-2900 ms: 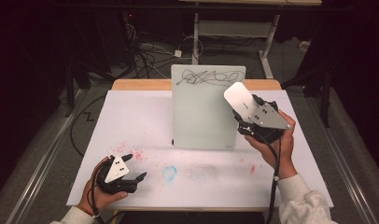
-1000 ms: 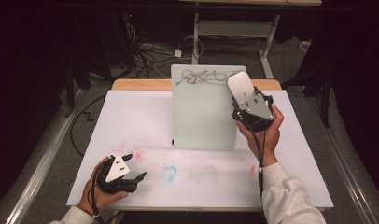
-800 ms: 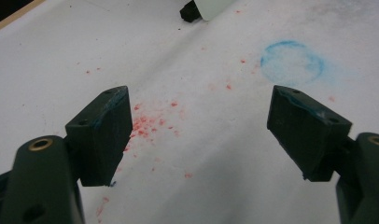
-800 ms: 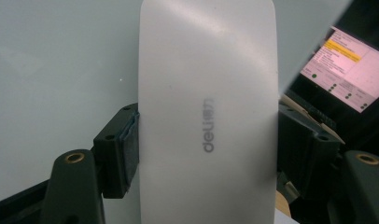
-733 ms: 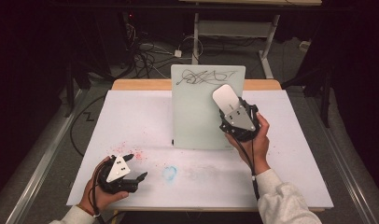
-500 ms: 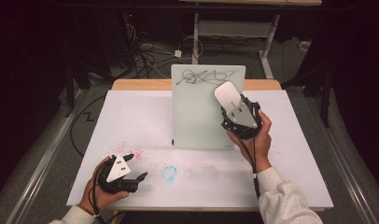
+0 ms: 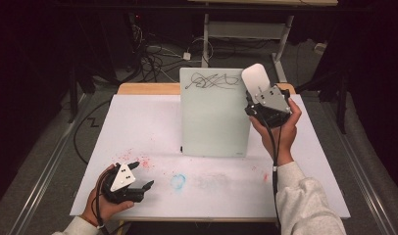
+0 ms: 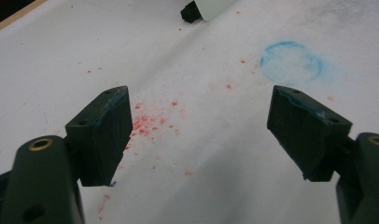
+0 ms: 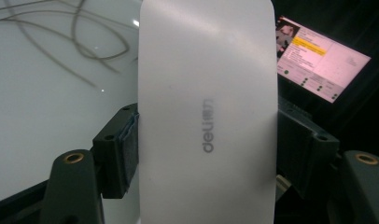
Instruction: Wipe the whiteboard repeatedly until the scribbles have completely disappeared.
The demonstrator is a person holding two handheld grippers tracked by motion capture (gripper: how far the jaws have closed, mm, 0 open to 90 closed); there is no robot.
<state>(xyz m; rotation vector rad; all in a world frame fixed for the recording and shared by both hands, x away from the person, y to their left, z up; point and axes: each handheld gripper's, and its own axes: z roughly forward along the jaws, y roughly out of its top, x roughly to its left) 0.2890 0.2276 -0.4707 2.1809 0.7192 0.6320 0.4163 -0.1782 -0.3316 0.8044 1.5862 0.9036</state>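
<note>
The upright whiteboard (image 7: 214,112) on the table (image 7: 138,122) still carries its black scribble (image 7: 211,80) along the top, so wiping seems barely begun: the right gripper (image 7: 260,96) clamps the white eraser (image 7: 253,76) at the board's upper right corner, while the left gripper (image 7: 138,182) rests wide and empty.

One whiteboard (image 7: 214,117) stands on the bench (image 7: 138,127), and there is one white eraser (image 7: 253,77). Two hand-held grippers are present: the left hand-held gripper (image 7: 138,183) and the right hand-held gripper (image 7: 258,100). One blue ring mark (image 7: 178,181) and one lit screen (image 9: 320,58) show.
</note>
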